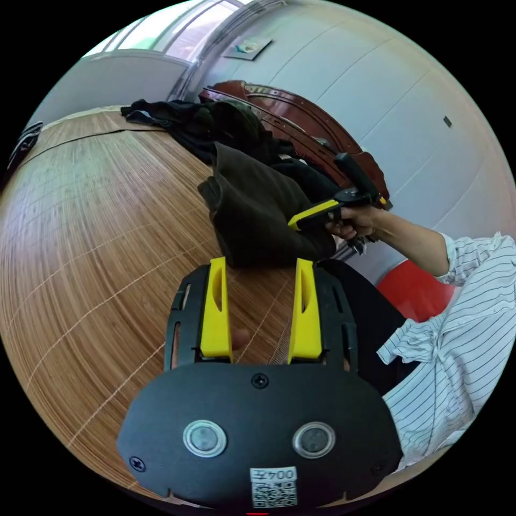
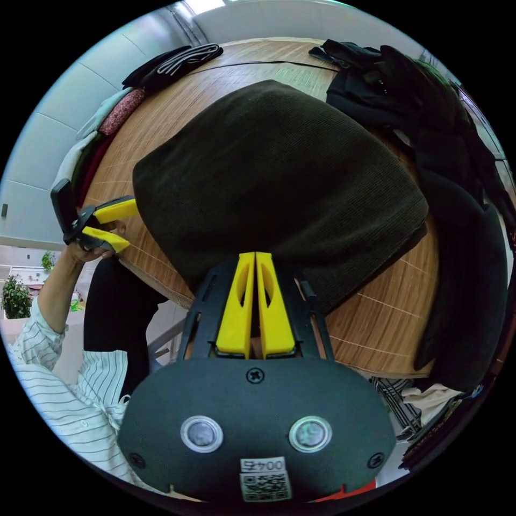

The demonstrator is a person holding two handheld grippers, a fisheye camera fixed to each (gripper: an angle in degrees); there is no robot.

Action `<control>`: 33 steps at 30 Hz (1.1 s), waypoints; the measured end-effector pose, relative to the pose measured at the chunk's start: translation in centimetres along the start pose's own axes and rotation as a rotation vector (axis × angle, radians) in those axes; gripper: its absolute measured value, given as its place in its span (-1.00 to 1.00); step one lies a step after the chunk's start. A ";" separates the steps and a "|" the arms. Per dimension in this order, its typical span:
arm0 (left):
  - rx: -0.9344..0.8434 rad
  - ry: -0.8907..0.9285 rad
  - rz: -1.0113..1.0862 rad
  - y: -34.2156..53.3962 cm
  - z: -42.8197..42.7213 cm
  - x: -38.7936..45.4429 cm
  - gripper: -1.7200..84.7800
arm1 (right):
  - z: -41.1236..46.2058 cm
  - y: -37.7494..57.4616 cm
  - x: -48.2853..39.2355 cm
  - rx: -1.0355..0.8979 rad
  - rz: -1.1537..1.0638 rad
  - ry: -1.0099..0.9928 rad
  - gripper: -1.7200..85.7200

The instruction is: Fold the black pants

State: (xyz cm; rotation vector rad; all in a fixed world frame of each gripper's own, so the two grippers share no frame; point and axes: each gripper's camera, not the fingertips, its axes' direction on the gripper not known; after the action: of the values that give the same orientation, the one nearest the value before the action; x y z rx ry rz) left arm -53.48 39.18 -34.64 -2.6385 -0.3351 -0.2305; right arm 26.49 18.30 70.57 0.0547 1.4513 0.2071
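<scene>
The right gripper [image 2: 255,258], low centre of its own view, has its jaws pressed together at the near edge of the black pants [image 2: 279,183]; whether cloth is pinched between them I cannot tell. The left gripper [image 1: 260,266] holds its jaws apart with nothing in them. The pants sit mid-frame on the wooden table [image 2: 376,328] as a compact bundle, so the folding looks nearly done. A pile of dark clothes [image 2: 430,134] waits at upper right.

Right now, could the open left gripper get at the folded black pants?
Probably yes. The left gripper is open just short of the black pants, with bare bamboo mat between; the right gripper already pinches their edge.
</scene>
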 end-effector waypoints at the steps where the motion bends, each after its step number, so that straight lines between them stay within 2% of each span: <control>1: -0.029 0.015 -0.002 -0.7 -0.1 -0.1 -0.57 | 0.1 -0.1 0.3 0.001 0.005 -0.009 -0.98; 3: -0.033 0.012 -0.012 -1.6 -0.7 -0.2 -0.57 | 0.2 -0.1 0.7 0.003 0.010 -0.015 -0.98; 6: 0.094 0.008 -0.009 -3.1 -3.3 0.2 -0.57 | 0.5 0.2 1.1 0.013 0.007 -0.005 -0.98; 11: -0.089 -0.036 0.064 -7.3 -2.2 0.6 -0.63 | 0.9 1.1 2.5 0.026 0.014 -0.010 -0.98; 14: -0.104 -0.005 0.083 -8.7 -3.1 0.5 -0.77 | 1.1 2.0 3.5 0.036 0.016 -0.012 -0.98; 17: -0.179 0.078 0.069 -9.4 -4.0 -1.2 -0.81 | 1.5 3.0 4.6 0.050 0.014 -0.025 -0.98; 21: -0.223 0.084 0.018 -11.0 -4.9 -1.5 -0.80 | 2.0 4.1 5.6 0.061 0.001 -0.006 -0.97; 24: -0.238 0.021 -0.057 -12.6 -6.2 -0.7 -0.72 | 2.0 5.9 7.3 0.098 -0.010 -0.025 -0.94; 27: -0.259 -0.024 -0.157 -12.6 -8.1 -0.7 -0.67 | 0.5 9.3 10.7 0.187 0.023 -0.211 -0.77; 28: -0.247 -0.013 -0.193 -12.2 -9.2 -0.8 -0.66 | -0.4 11.5 12.7 0.255 0.066 -0.334 -0.71; 31: -0.178 0.081 -0.296 -11.2 -11.4 -1.5 -0.65 | -1.3 18.4 18.3 0.444 0.229 -0.480 -0.67; 33: -0.103 0.168 -0.364 -10.9 -12.2 -1.9 -0.65 | -0.2 22.1 22.2 0.504 0.354 -0.597 -0.66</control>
State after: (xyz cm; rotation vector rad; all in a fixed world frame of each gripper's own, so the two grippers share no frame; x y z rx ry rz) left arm -59.56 42.48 -19.72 -2.6171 -0.7638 -0.5974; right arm 26.24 43.85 52.39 0.7284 0.8572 0.0932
